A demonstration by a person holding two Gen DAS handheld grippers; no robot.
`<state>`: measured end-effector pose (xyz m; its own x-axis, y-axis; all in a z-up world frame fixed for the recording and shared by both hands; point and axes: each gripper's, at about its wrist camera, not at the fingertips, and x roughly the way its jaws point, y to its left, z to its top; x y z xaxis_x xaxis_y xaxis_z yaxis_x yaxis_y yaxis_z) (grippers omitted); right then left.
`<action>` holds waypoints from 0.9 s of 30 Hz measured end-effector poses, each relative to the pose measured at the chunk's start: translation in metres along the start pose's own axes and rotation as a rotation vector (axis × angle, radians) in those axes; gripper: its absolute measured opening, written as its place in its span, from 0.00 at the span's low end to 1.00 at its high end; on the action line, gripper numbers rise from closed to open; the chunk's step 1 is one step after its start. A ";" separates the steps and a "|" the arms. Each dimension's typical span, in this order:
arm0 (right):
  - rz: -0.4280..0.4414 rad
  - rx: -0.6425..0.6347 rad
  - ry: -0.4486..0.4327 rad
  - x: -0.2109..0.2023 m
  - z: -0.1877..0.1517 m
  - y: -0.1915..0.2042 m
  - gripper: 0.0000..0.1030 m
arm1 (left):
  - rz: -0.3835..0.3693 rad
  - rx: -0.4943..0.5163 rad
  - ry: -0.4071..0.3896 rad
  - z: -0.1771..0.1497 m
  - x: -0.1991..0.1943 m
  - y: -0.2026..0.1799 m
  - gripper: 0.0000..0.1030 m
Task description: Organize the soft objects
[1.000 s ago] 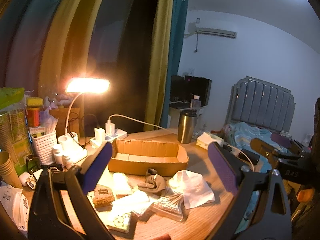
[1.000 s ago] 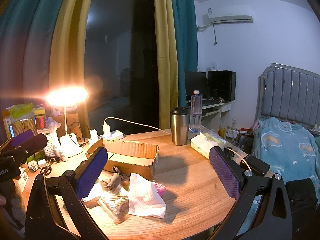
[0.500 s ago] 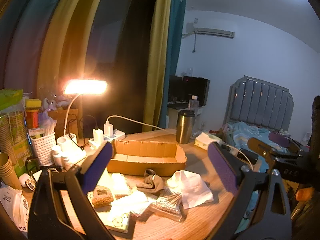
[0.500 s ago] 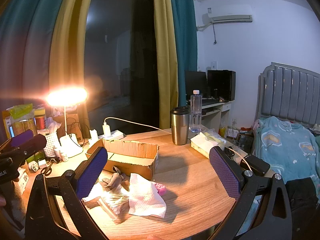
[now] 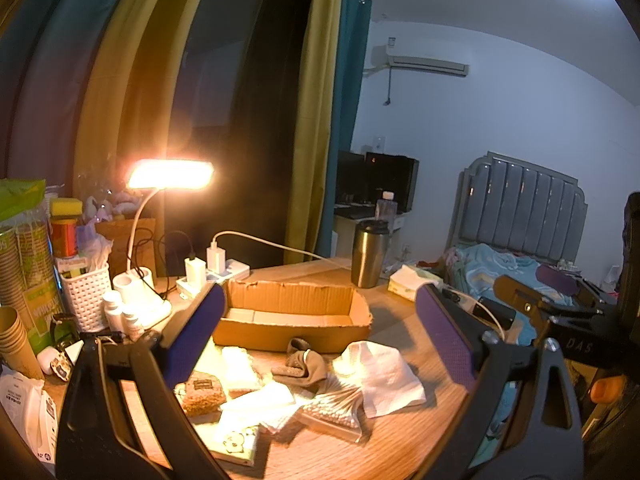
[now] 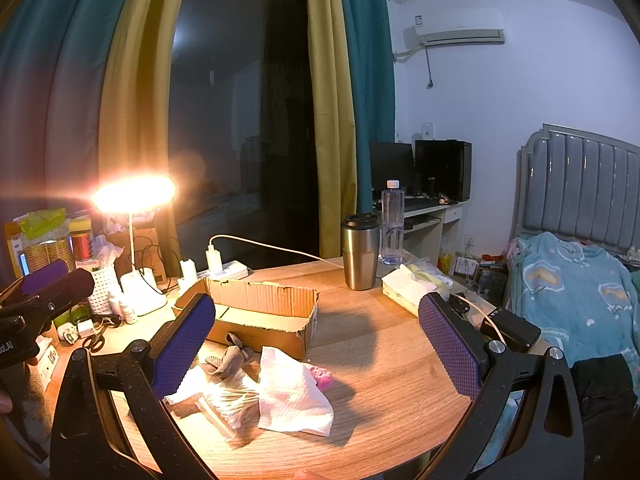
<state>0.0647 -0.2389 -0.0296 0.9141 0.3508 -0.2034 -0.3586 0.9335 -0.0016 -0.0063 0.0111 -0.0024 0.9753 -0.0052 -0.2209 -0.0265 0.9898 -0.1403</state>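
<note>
An empty cardboard box lies on the round wooden table. In front of it is a heap of soft things: a brown sock, a white paper towel, a bag of cotton swabs, a brown scrubbing sponge, folded white cloths and a pink item. My left gripper hovers open over the heap, holding nothing. My right gripper is also open and empty, above the paper towel.
A lit desk lamp, a white basket, paper cups and a power strip with chargers crowd the left side. A steel tumbler, a water bottle and a tissue pack stand behind. A bed is at the right.
The left wrist view has shifted very slightly; the heap and box stay where they were. Both grippers remain open.
</note>
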 end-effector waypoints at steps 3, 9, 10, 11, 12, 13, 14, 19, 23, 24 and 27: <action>0.000 0.000 0.000 0.000 0.000 0.000 1.00 | 0.002 0.000 0.000 0.000 0.000 0.000 0.94; 0.000 0.001 0.001 0.000 0.000 0.000 1.00 | 0.001 0.001 -0.001 0.000 0.000 0.000 0.94; 0.001 0.001 0.001 0.000 0.000 0.000 1.00 | 0.001 0.000 0.000 0.000 0.000 0.000 0.94; 0.000 0.001 0.000 0.000 0.000 0.000 1.00 | 0.001 0.000 0.000 0.000 0.000 0.000 0.94; 0.001 0.000 0.001 0.000 0.000 0.001 1.00 | 0.001 0.000 0.000 0.000 0.000 0.000 0.94; 0.001 0.000 0.002 0.000 0.000 0.002 1.00 | 0.002 0.000 -0.001 0.000 0.000 0.000 0.94; 0.003 0.001 0.002 0.000 0.000 0.002 1.00 | 0.002 -0.001 -0.001 0.000 0.000 0.000 0.94; 0.013 -0.003 0.009 0.002 -0.002 0.007 1.00 | 0.006 -0.001 0.004 0.001 0.000 -0.002 0.94; 0.019 -0.001 0.018 0.005 -0.002 0.007 1.00 | 0.008 -0.002 0.013 0.000 0.003 -0.002 0.94; 0.020 0.001 0.020 0.006 -0.002 0.006 1.00 | 0.010 -0.002 0.016 0.000 0.003 -0.002 0.94; 0.020 0.002 0.028 0.009 -0.003 0.005 1.00 | 0.012 -0.006 0.025 -0.001 0.007 0.000 0.94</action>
<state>0.0708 -0.2309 -0.0341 0.9011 0.3669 -0.2310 -0.3761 0.9266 0.0045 0.0000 0.0110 -0.0048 0.9690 0.0032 -0.2470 -0.0398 0.9889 -0.1432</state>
